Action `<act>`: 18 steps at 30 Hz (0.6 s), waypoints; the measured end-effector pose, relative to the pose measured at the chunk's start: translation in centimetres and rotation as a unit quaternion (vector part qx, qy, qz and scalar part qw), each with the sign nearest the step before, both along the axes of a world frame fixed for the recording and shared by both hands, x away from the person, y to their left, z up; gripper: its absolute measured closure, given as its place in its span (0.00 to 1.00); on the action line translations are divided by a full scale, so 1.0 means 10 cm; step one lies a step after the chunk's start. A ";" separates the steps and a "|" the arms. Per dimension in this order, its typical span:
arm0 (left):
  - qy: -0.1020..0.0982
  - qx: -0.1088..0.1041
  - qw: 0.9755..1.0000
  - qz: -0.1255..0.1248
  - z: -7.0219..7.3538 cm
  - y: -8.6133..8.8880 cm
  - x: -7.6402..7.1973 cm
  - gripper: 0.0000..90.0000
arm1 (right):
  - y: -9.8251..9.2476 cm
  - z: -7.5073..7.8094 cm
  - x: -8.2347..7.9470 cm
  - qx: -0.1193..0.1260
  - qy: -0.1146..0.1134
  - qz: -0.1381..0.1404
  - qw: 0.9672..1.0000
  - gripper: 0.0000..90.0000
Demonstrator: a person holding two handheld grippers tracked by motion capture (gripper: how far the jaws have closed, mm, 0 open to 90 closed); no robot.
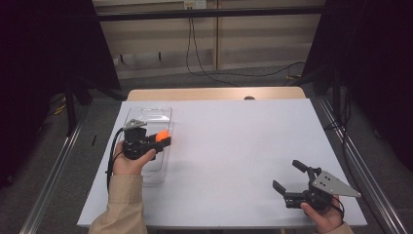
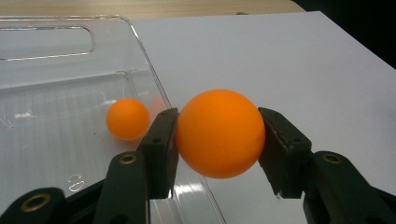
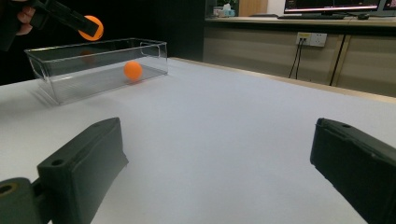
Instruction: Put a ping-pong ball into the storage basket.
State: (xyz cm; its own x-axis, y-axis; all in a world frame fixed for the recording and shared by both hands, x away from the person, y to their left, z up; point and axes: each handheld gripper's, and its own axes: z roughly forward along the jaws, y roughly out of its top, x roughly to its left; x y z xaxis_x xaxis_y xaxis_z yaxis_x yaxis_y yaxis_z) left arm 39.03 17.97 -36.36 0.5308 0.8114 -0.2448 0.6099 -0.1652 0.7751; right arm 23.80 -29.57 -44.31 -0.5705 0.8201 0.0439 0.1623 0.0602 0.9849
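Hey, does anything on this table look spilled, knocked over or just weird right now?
Nothing stands out. The clear bin sits upright with one orange ball inside, and the left gripper holds a second ball over its edge.

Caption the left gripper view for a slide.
Left gripper holds an orange ball above the clear bin's rim.

The bin [image 2: 56,84] is clear, glossy plastic that catches highlights. Both balls [image 2: 219,133] [image 2: 127,119] look smooth, matt orange. The left gripper [image 2: 219,140] has matt black plastic jaws. The table [image 1: 243,141] is matt white, its far edge [image 1: 214,93] wood.
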 end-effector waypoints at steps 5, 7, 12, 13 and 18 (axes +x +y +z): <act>0.000 0.000 1.000 0.005 0.00 0.03 0.00 0.56 | 0.00 0.00 0.00 0.000 0.000 0.000 1.000 0.03; -0.001 0.000 1.000 0.007 -0.01 0.04 0.01 0.56 | 0.00 0.00 0.00 -0.001 0.000 0.000 1.000 0.03; -0.002 0.001 1.000 0.012 -0.01 0.06 0.01 0.56 | 0.00 0.00 0.00 0.000 0.000 0.001 1.000 0.03; -0.001 0.002 1.000 0.013 -0.01 0.06 0.01 0.56 | 0.00 0.00 0.00 0.000 0.000 0.000 1.000 0.03; -0.002 0.004 1.000 0.019 -0.03 0.08 0.02 0.57 | 0.00 0.00 0.00 0.000 0.000 0.000 1.000 0.03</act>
State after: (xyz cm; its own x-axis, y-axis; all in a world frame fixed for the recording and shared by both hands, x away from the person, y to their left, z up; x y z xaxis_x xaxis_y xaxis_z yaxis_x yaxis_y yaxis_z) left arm 39.22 18.81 -36.62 0.5011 0.8326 -0.2358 0.6120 -0.1483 0.7768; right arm 23.80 -29.56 -44.32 -0.5711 0.8197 0.0437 0.1622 0.0605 0.9849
